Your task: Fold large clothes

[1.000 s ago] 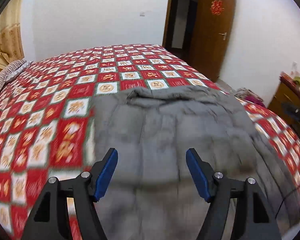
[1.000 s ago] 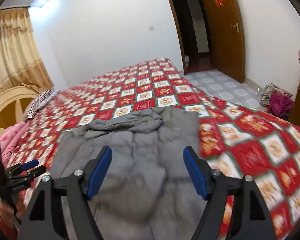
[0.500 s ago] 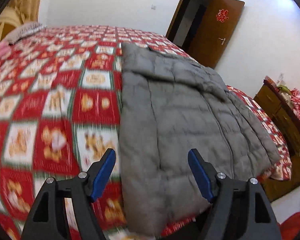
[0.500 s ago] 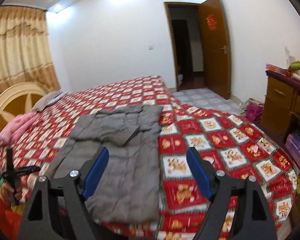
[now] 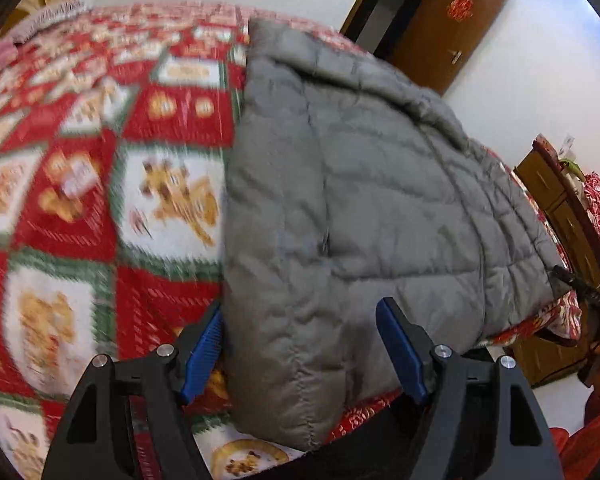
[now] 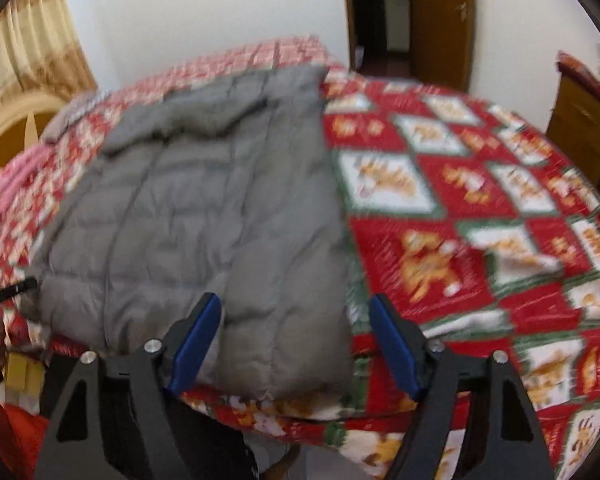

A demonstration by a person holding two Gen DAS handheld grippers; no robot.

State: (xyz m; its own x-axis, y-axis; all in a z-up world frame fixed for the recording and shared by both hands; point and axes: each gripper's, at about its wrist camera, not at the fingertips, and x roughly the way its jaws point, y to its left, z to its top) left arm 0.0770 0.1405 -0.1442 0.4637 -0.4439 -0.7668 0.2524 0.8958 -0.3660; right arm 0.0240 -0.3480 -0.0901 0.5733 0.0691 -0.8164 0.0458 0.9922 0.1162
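A grey quilted puffer jacket lies flat on the red patterned bedspread, its hem at the near edge of the bed. My left gripper is open, its blue pads straddling the jacket's near left corner. In the right wrist view the jacket lies left of centre. My right gripper is open, its pads on either side of the jacket's near right corner. Neither gripper holds cloth.
The bedspread covers the whole bed. A brown door and dark doorway stand beyond the bed. A wooden cabinet stands at the right. A rounded headboard and curtains are at the left.
Both grippers have dropped lower and moved in to the jacket's near hem corners. Both stay open.
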